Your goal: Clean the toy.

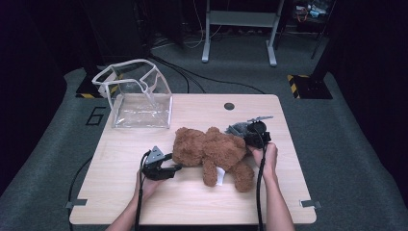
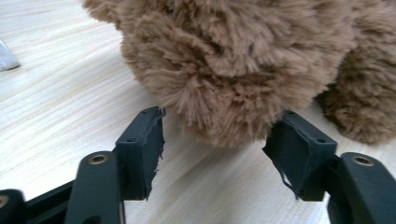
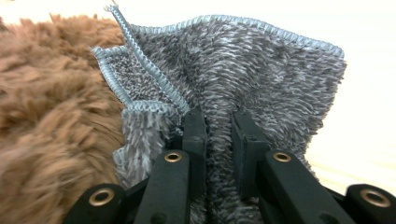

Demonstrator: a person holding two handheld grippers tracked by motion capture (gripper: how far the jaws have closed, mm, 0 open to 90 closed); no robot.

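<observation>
A brown plush teddy bear lies across the middle of the wooden table. My left gripper rests on the table at the bear's left end. In the left gripper view its jaws stand open on either side of a furry lump of the bear, and the pads do not press on it. My right gripper is at the bear's far right side, shut on a fold of grey fuzzy cloth with stitched edges. That cloth lies against the brown fur.
A clear plastic bag with white trim stands open at the table's back left. A round cable hole sits near the back edge. A white tag pokes out between the bear's legs. Bare wood runs along the front.
</observation>
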